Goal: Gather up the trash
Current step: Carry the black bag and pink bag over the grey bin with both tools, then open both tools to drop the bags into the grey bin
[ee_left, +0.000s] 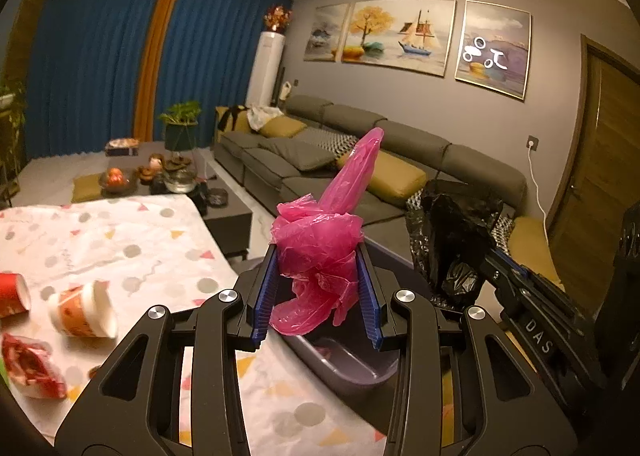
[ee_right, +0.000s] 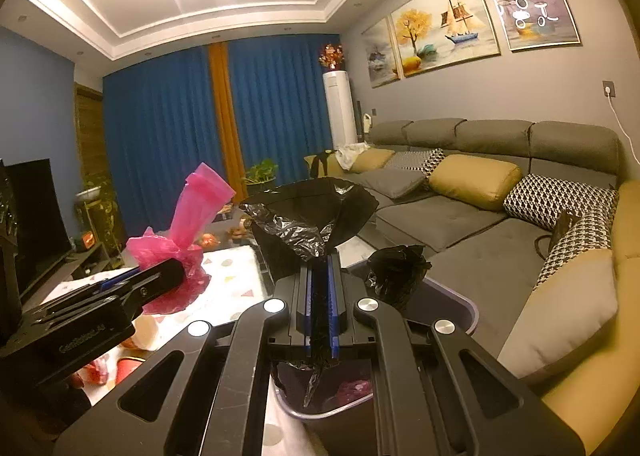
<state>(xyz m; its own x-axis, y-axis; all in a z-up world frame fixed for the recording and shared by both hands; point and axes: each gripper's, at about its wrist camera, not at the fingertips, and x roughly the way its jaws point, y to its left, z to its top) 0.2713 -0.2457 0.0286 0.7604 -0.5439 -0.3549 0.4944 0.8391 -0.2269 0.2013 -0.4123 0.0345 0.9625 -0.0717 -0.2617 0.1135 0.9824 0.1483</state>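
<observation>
Left gripper (ee_left: 316,292): its blue-padded jaws are clamped on a crumpled pink plastic bag (ee_left: 320,248), pads pressing both sides of the bunched middle.
Pink plastic bag: held up off the tabletop, one rolled end poking up and away towards the sofa, a loose flap hanging below the pads; in the right wrist view it shows at the left (ee_right: 176,256), bulging out beyond the left gripper's (ee_right: 160,276) black finger.
Right gripper (ee_right: 321,304): jaws drawn together on a black plastic bag (ee_right: 308,224), a thin strip of the film pinched between the blue pads.
Black plastic bag: fans out wide above the jaws and trails a wrinkled tail below them; from the left wrist it appears at the right (ee_left: 452,240), bunched at the tip of the right gripper (ee_left: 480,272).
Bin (ee_right: 452,304): a grey-purple tub just beyond and below both grippers, at the right of the tabletop's near end; its rim shows under the left gripper too (ee_left: 352,372). Something pink lies inside, too dim to name.
Tabletop (ee_left: 132,240): covered with a pale cloth printed with dots and triangles.
Paper cups: an orange-and-white cup (ee_left: 84,316) lies on its side at the left of the tabletop, a red one (ee_left: 12,296) further left at the edge of view.
Red wrapper (ee_left: 32,368): crumpled, near the cups on the near-left of the cloth.
Sofa (ee_right: 480,192): long grey sectional along the right wall, with mustard and houndstooth cushions.
Far end: blue curtains (ee_left: 100,68) and a low dark table (ee_left: 224,208) with a fruit bowl and a potted plant.
</observation>
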